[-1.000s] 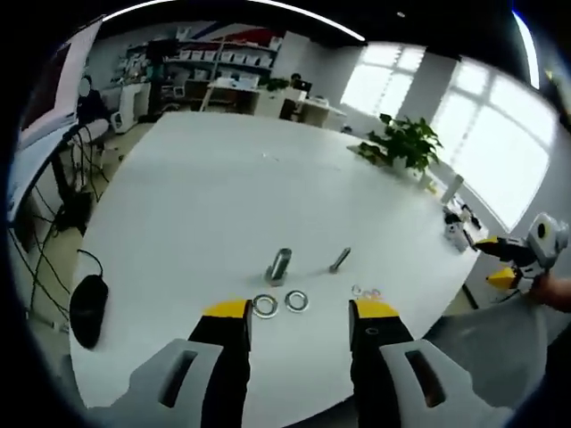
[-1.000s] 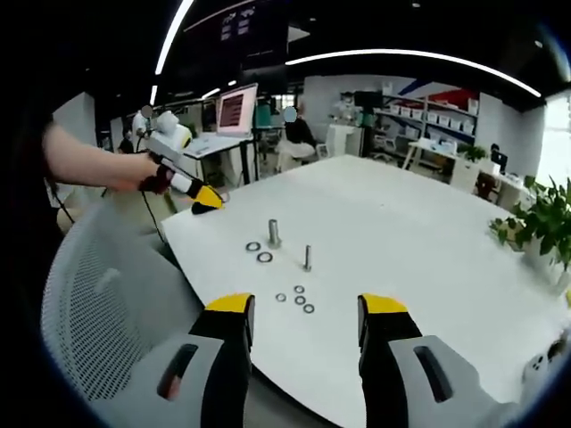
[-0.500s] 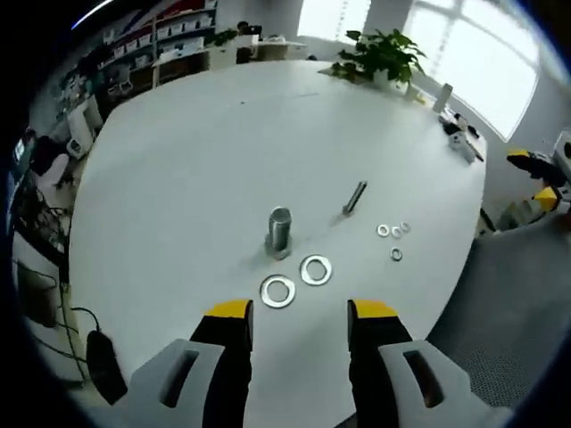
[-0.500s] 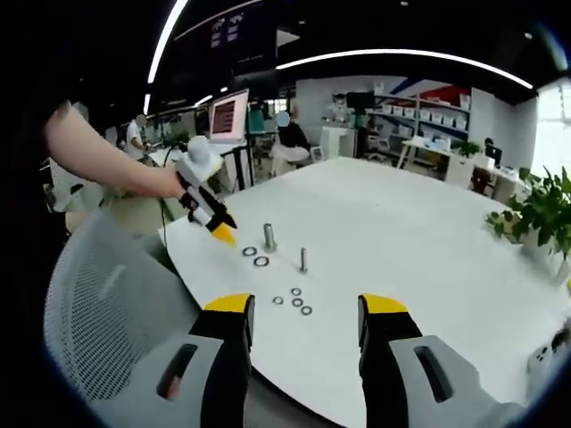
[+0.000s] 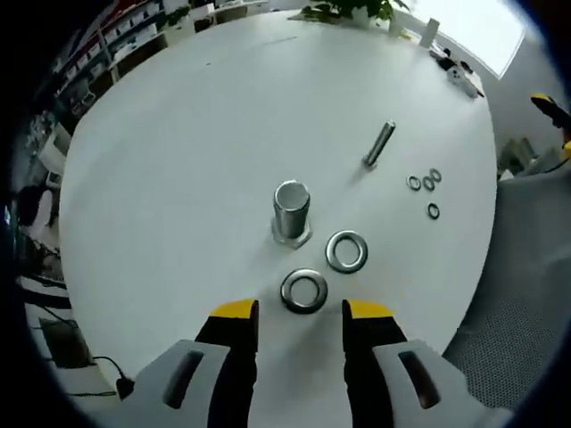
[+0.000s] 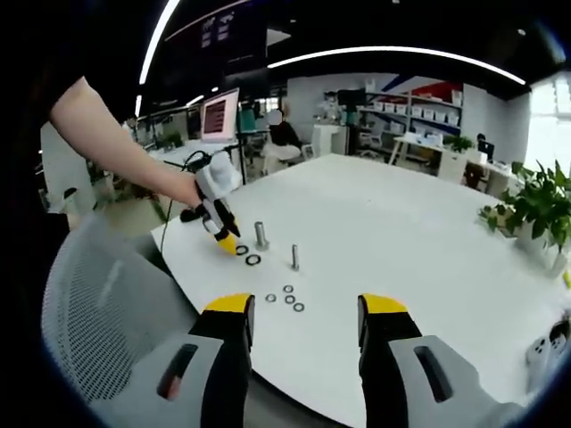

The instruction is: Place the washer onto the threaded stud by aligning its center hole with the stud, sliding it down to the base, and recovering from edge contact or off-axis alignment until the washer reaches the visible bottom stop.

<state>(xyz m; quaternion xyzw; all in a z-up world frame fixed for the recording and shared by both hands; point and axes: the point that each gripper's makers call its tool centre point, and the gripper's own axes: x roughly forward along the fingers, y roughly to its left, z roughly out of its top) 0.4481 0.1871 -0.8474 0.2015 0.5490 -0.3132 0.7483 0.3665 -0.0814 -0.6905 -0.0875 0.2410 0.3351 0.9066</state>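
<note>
With both grippers' jaws apart and empty, my left gripper (image 5: 300, 312) sits just short of the washer (image 5: 303, 291) lying flat on the table (image 5: 178, 134) beside the stud (image 5: 291, 210), so I risk skidding it.

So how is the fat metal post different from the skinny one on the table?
The thick stud is wide, short and stands on a hex base, with two large washers beside it. The thin stud is slim and longer for its width, with small washers near it. Both are grey metal and stand on the white table.
</note>
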